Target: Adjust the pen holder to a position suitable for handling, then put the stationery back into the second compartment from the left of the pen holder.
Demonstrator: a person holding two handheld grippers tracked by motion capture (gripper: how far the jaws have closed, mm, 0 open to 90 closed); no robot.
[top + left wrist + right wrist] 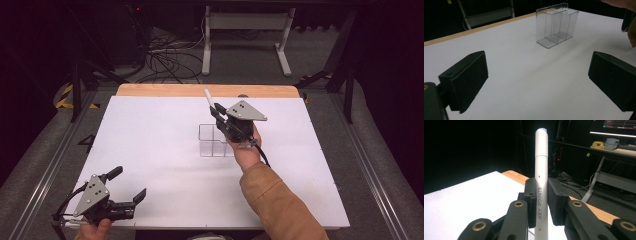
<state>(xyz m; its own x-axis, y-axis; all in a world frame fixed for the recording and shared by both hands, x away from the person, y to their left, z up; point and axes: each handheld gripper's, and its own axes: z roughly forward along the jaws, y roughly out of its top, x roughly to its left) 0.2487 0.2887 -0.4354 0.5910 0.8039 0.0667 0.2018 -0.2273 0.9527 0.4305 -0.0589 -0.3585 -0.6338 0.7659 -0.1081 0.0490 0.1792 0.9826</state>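
Already gripped: white pen (541, 182) clamped in right tongs (218, 114), just above clear holder (214, 141). Left tongs (129, 186) wide open, empty, well apart from holder. Likely remaining: drop pen in.

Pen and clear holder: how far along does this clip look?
Done: the right gripper has the white pen clamped between its jaws, lifted off the table. In hand: it holds the pen above the clear holder, tip angled up and away. Left: the pen is not yet in the holder, whose compartments look empty. The left gripper rests open near the table's front edge, holding nothing.
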